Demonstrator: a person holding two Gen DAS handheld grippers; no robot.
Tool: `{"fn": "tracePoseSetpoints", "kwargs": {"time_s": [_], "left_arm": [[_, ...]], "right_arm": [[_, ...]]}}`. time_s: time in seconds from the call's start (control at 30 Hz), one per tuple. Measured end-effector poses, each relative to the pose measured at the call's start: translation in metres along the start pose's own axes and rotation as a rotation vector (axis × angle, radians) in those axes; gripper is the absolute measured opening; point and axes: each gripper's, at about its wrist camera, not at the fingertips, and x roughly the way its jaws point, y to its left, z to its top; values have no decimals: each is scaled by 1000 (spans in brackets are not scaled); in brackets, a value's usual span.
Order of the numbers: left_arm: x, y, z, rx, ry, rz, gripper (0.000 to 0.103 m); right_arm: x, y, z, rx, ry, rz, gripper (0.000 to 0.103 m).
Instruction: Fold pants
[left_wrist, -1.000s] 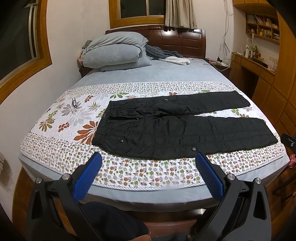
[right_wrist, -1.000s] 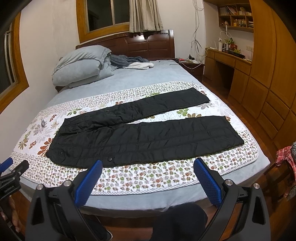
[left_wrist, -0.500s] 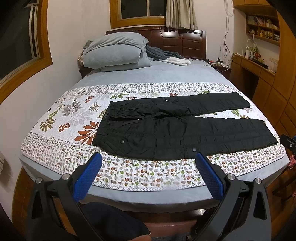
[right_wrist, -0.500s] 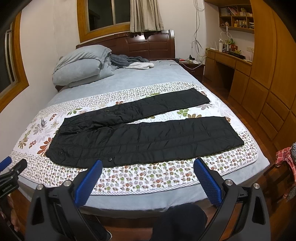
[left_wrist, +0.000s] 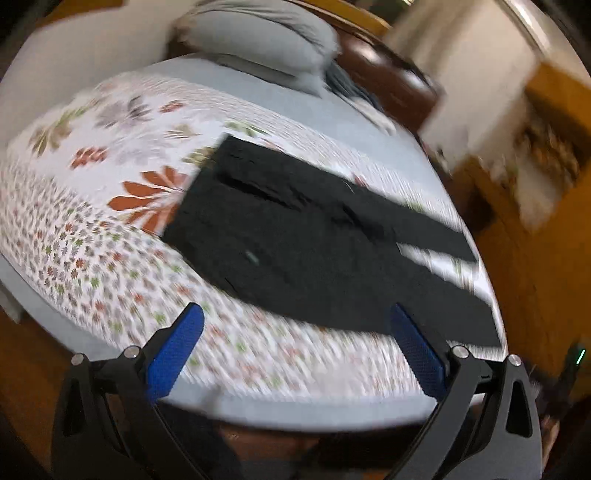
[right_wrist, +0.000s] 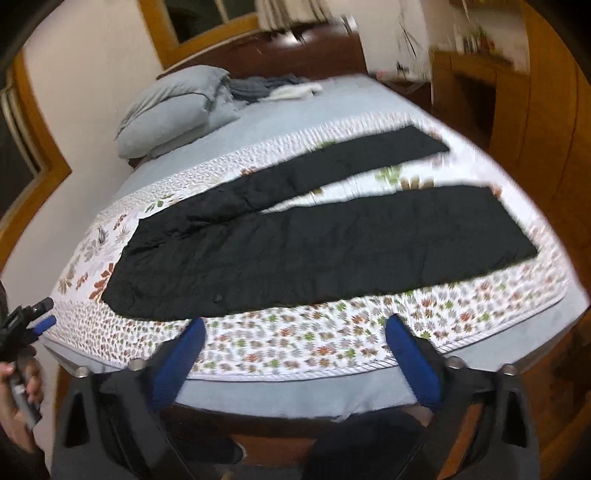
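Note:
Black pants (right_wrist: 317, 243) lie flat and spread on the floral bedspread (right_wrist: 295, 339), waist to the left, both legs running right and apart. They also show in the left wrist view (left_wrist: 303, 243), blurred by motion. My left gripper (left_wrist: 295, 325) is open and empty, above the near bed edge, short of the pants' near side. My right gripper (right_wrist: 295, 332) is open and empty over the bedspread's near border, just in front of the near leg. The left gripper's tip (right_wrist: 40, 325) shows at the far left of the right wrist view.
Grey pillows (right_wrist: 170, 110) and a heap of clothes (right_wrist: 273, 88) lie at the head of the bed by the dark wooden headboard (right_wrist: 295, 55). Wooden cabinets and a desk (right_wrist: 480, 92) stand along the right side. The floor is below the near bed edge.
Both grippers have moved forward and closer to the bed, and both views are tilted and blurred. The pants have not moved. Both grippers stay open.

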Motion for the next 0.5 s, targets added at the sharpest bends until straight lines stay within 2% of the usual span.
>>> {"fn": "tracePoseSetpoints", "kwargs": {"time_s": [0.03, 0.07, 0.13, 0.17, 0.2, 0.27, 0.33, 0.4, 0.47, 0.5], "left_arm": [[6, 13, 7, -30, -1, 1, 99], [19, 29, 18, -68, 31, -10, 99], [41, 51, 30, -136, 111, -79, 97], [53, 63, 33, -191, 150, -91, 97], [69, 75, 37, -250, 185, -100, 97], [92, 91, 41, -304, 213, -119, 97], [109, 103, 45, -356, 218, -105, 97], [124, 110, 49, -398, 229, -122, 97], [141, 114, 54, -422, 237, -90, 97], [146, 115, 55, -429, 239, -88, 91]], "right_arm": [[9, -13, 1, 25, 27, 13, 63], [20, -28, 2, 62, 61, 30, 56], [39, -62, 3, 147, 93, 78, 54], [46, -75, 4, 173, 98, 92, 54], [52, -87, 6, 192, 102, 92, 65], [62, -116, 7, 262, 93, 87, 88], [69, -143, 10, 331, 71, 78, 88], [76, -162, 11, 371, 67, 83, 90], [82, -185, 12, 431, 63, 88, 91], [84, -194, 12, 447, 60, 93, 92]]}}
